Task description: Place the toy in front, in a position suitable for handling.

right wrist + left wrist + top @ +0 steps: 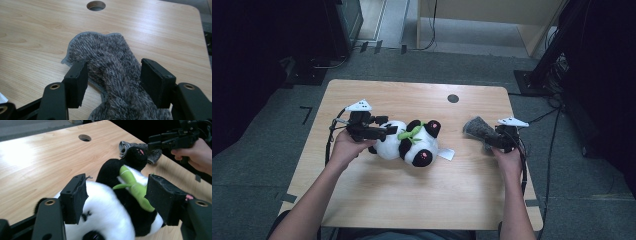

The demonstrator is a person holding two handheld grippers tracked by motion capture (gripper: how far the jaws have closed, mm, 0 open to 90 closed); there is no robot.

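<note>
Wooden table (362, 200) with a round hole (453, 98) near its far edge, and a grey floor all around it. On the table lies a toy panda (409, 142), flat on its side, its long way going left to right. It holds a little green leaf toy (133, 188). The left gripper (379, 131) is right at the panda's left end. Its jaws stand half open around the soft white body, and I think the pads do not press it.

Off to the right, well apart from the panda, lies a fuzzy grey cloth (110, 60). The right gripper (492, 136) is at the cloth's near end. The cloth's long way runs straight out from the jaws, toward the hole. The jaws stand half open with a fold of cloth between them, and gaps show on both sides. So each hand is nearest its own thing.
</note>
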